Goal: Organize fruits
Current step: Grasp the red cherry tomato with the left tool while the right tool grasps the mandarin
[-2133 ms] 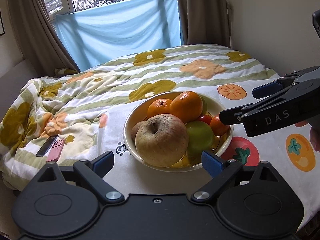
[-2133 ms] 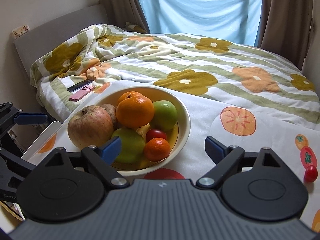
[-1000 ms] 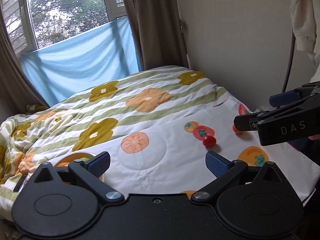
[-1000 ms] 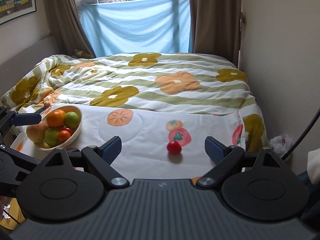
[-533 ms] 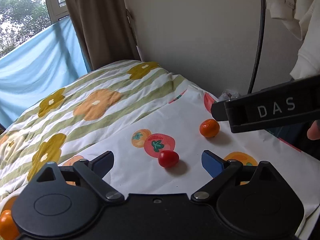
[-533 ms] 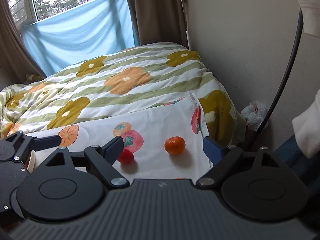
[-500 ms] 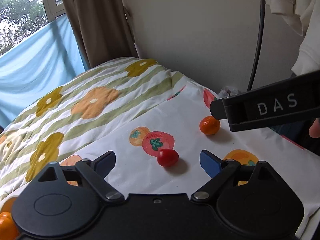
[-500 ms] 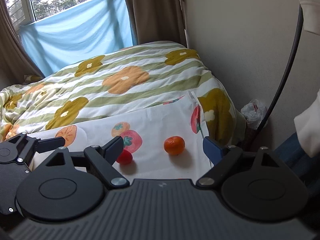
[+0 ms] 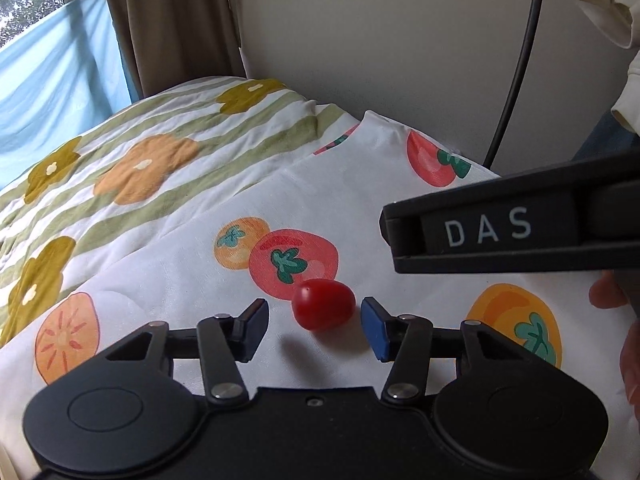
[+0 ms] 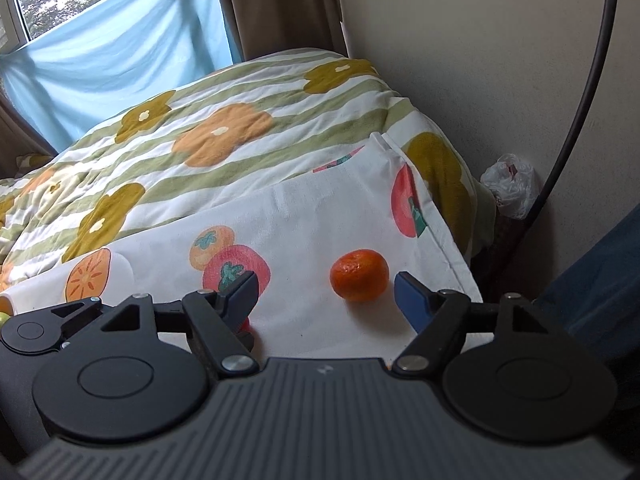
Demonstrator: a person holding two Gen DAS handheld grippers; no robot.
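Left hand-held gripper point(image 9: 314, 320) brackets the tomato point(image 9: 323, 309), right hand-held gripper point(image 10: 326, 290) the mandarin point(image 10: 359, 275), both wide for grasping.

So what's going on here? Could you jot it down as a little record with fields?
surface: white fruit-print cloth laid over a flowered quilt
left gripper: open, fingers either side of the cherry tomato, not touching it
right gripper: open, around the mandarin, not touching it
fruit state: both resting on the cloth, apart from each other
background: curtain, wall cable
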